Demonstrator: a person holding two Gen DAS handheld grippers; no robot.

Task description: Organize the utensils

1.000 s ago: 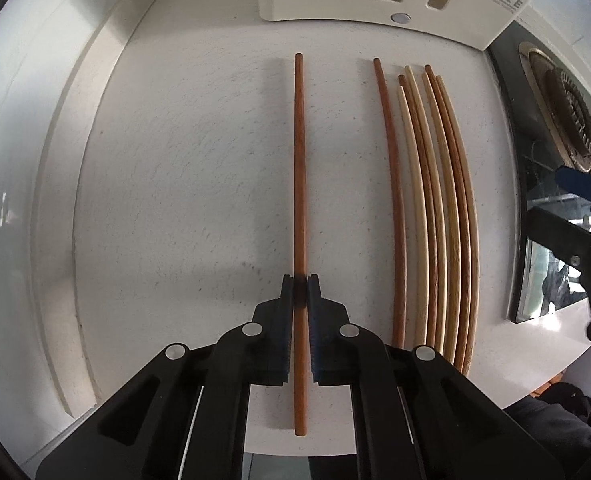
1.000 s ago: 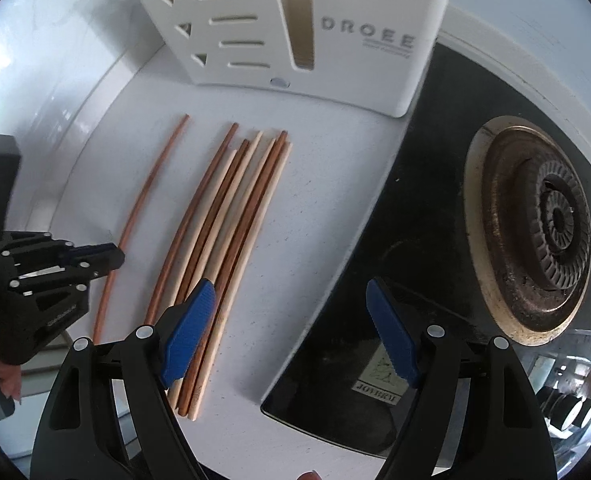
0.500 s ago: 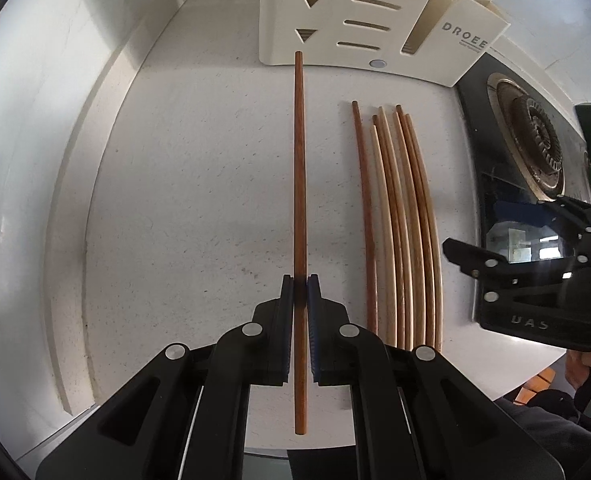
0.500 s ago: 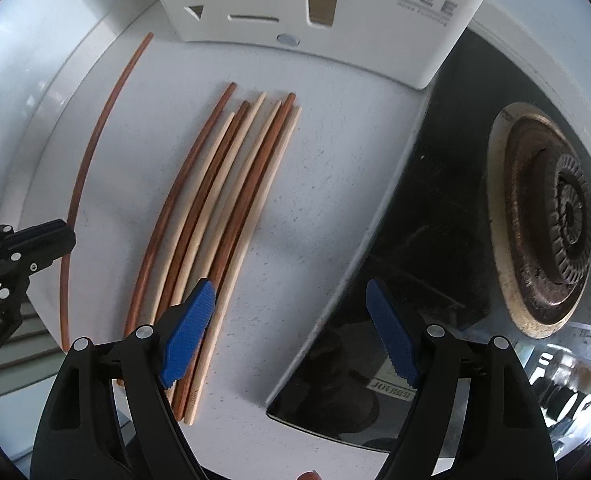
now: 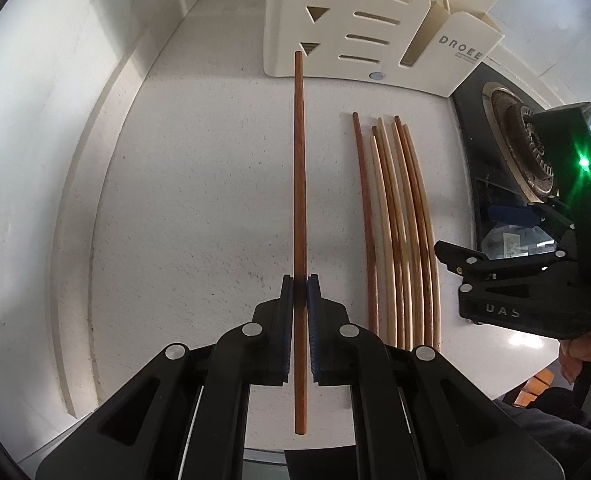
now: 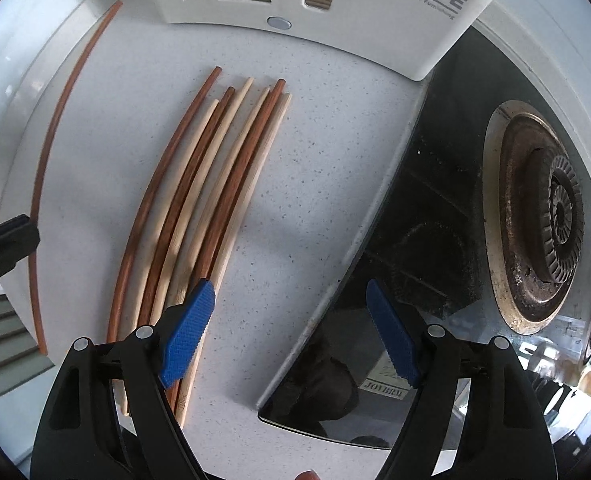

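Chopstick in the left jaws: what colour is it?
Dark reddish-brown wood, the chopstick shows best in the left wrist view.

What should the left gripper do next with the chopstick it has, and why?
Probably keep raising the dark chopstick and carry it forward over the white holder, then tip it into a slot. The left gripper is shut on it, its far tip already reaches the holder's front wall, and the right gripper hangs open over the remaining chopsticks.

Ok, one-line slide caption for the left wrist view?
Left gripper clamps a dark chopstick aimed at the white holder; seven more chopsticks lie alongside.
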